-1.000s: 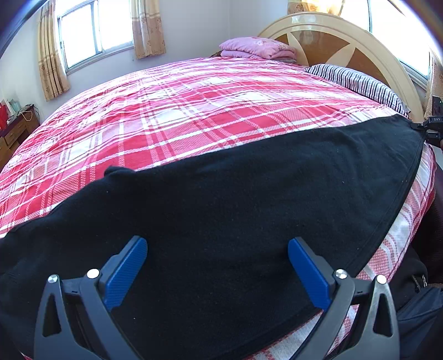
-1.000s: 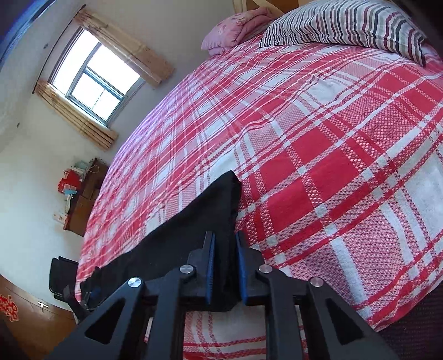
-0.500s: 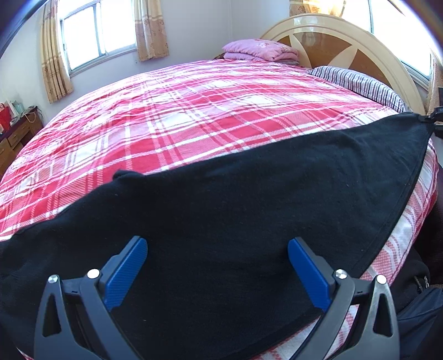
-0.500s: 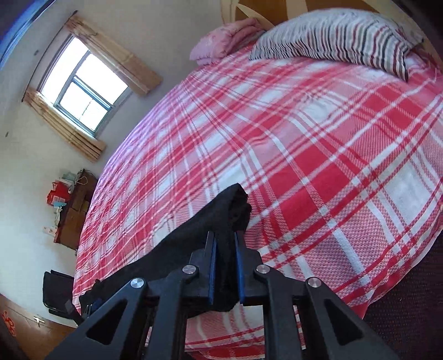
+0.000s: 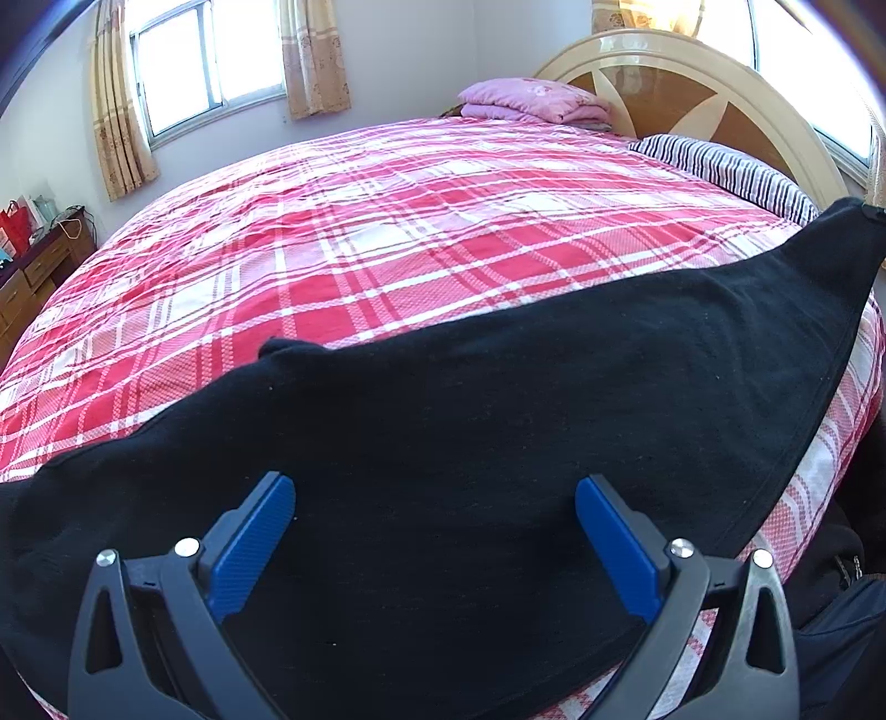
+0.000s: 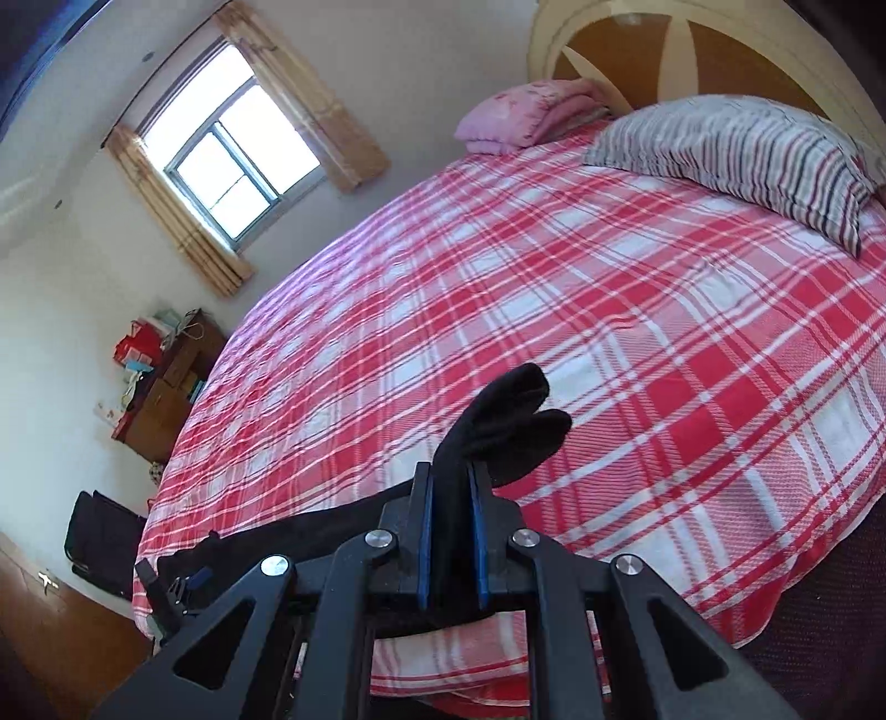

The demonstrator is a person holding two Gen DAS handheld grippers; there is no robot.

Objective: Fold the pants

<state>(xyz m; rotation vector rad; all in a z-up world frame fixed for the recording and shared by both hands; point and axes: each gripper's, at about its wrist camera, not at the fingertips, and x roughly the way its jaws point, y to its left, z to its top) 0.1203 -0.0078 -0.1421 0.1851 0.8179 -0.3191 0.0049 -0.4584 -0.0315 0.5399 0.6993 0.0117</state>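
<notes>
Left wrist view: the black pants (image 5: 443, 443) are spread across the near edge of the plaid bedspread (image 5: 387, 232), on the side far from the headboard (image 5: 692, 83). 1 corner is lifted at the far right, toward the headboard, pulled taut and held off the bed. The left gripper (image 5: 434, 531) is seen with jaws wide, both blue pads (image 5: 252, 548) apart over the cloth, nothing pinched. Whether the pads touch the fabric cannot be told.

How the step is judged best done: the left jaws are to be lowered onto the near edge of the pants and closed on a full thickness of cloth, so both ends are held before any fold is carried over. Tension along the garment is to be kept even; slack in the middle is likely to wrinkle the fold.

Right wrist view: the right gripper (image 6: 449, 531) is seen with jaws narrow, clamped on a bunched end of the pants (image 6: 498, 426); a tuft sticks out past the pads, above the bedspread (image 6: 609, 332). The striped pillow (image 6: 747, 149) and folded pink blanket (image 6: 531, 111) lie by the headboard (image 6: 609, 50), well apart from the pants. The grip looks deep enough; a pull too sharp is judged the main risk of slip.

Writing: no brand, label or text can be read in either view. Items on the dresser (image 6: 166, 387), far from the headboard, are too small to read.
</notes>
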